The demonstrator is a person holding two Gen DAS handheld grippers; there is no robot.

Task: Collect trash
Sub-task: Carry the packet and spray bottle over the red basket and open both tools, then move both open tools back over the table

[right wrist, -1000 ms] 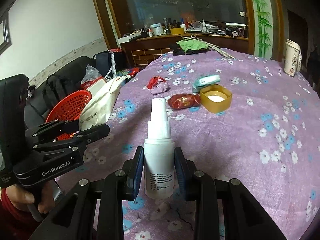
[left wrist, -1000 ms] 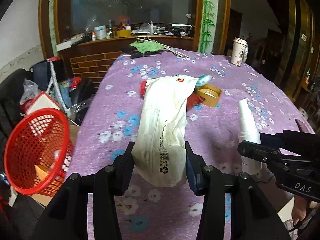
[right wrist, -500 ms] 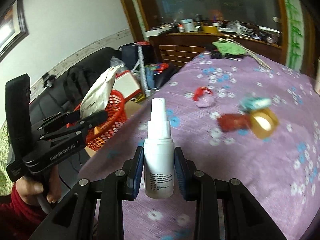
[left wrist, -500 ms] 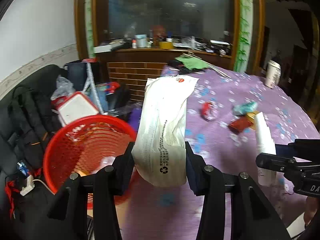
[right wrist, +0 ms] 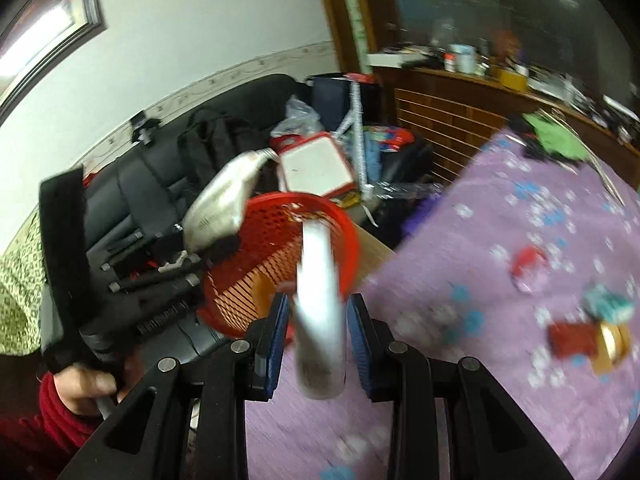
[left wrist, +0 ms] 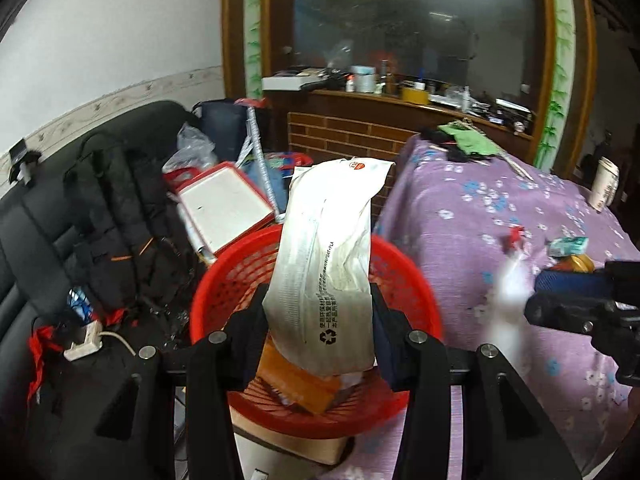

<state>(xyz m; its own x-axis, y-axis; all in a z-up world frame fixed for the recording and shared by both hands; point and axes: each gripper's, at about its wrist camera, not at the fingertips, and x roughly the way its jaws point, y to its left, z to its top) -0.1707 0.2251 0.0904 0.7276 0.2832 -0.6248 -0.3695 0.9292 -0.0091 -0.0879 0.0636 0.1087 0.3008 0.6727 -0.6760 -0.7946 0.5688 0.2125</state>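
My left gripper point(left wrist: 320, 332) is shut on a long white paper bag point(left wrist: 328, 264) and holds it upright above the red mesh basket point(left wrist: 224, 284). In the right wrist view the same bag point(right wrist: 224, 204) sits over the basket point(right wrist: 344, 232). My right gripper point(right wrist: 318, 344) has its jaws spread, and the white spray bottle point(right wrist: 320, 320) between them is blurred and tilted, with gaps on both sides. The bottle shows as a white blur in the left wrist view point(left wrist: 508, 304).
The basket stands on a cardboard box point(left wrist: 304, 444) beside the purple flowered table point(left wrist: 460, 208). Red wrappers point(right wrist: 530, 260), a teal packet point(right wrist: 608, 304) and a yellow lid point(right wrist: 612, 344) lie on the table. A black sofa with a backpack point(left wrist: 116, 216) is at the left.
Both grippers swung left from the table to the basket. The right gripper's jaws have spread and the spray bottle now sits loose and tilted between them. The left still grips the bag.
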